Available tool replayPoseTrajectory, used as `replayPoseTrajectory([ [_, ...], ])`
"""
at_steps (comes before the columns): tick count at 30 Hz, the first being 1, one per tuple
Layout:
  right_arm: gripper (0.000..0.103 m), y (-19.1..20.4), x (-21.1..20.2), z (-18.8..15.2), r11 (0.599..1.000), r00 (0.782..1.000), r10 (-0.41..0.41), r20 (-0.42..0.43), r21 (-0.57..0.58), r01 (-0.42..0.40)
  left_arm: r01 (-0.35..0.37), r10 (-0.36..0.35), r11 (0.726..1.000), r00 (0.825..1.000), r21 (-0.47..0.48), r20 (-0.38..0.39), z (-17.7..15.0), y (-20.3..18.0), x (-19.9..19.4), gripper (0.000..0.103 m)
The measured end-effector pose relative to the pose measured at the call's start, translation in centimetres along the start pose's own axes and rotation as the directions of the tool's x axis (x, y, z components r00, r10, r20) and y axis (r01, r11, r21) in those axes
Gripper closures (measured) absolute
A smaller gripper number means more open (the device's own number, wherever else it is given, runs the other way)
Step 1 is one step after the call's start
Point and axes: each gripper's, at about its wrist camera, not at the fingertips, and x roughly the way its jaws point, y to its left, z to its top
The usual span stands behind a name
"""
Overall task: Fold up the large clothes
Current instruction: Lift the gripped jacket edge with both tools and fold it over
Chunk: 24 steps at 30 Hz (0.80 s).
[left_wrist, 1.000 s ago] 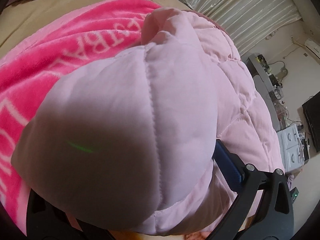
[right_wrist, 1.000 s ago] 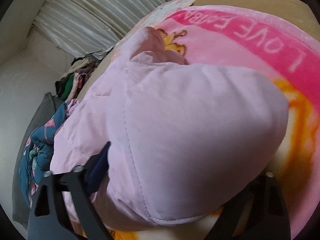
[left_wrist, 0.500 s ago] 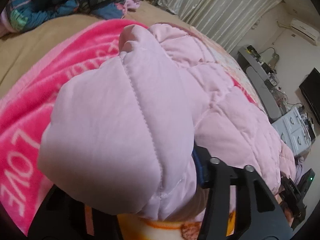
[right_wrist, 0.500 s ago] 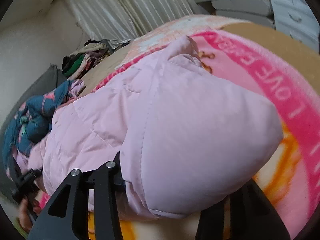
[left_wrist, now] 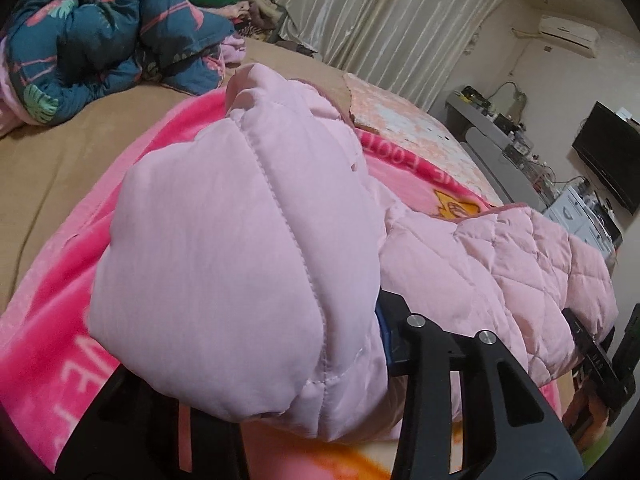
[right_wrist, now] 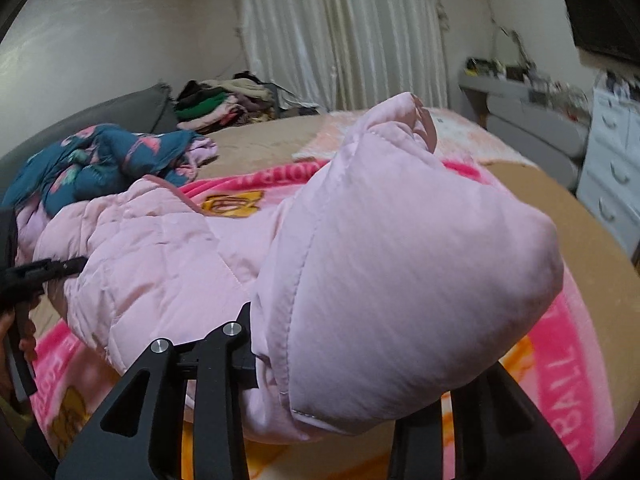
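The left gripper (left_wrist: 256,392) has just been closing and now clenches a puffy fold of the pink jacket (left_wrist: 500,264), the padding bulging up between its black fingers (left_wrist: 452,364). The right gripper (right_wrist: 352,384) has likewise just been closing and grasps another padded fold of the same jacket, which hides most of both jaws. The rest of the jacket stretches between the two grippers, over a bright pink blanket (right_wrist: 560,364) on the tan bed (left_wrist: 60,152), with a blue floral bundle (left_wrist: 100,36) at the far left and folded clothes (right_wrist: 224,106) beyond it, near the curtain (right_wrist: 340,32).
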Motion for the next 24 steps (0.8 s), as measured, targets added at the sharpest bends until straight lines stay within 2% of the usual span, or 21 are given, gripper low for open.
replayPoseTrajectory([
  [12,0.070,1.3,-4.7,-2.6,1.000,1.000,-0.010,0.001,-0.020,0.010,0.029,-0.029,1.000,1.000,0.012,0.004,-2.8,1.1,-4.0,0.071],
  [24,0.070,3.0,-6.8,-4.3,0.999,1.000,-0.029,-0.001,-0.031,0.029,0.031,-0.031,0.999,1.000,0.033,0.004,-4.1,2.5,-5.4,0.070],
])
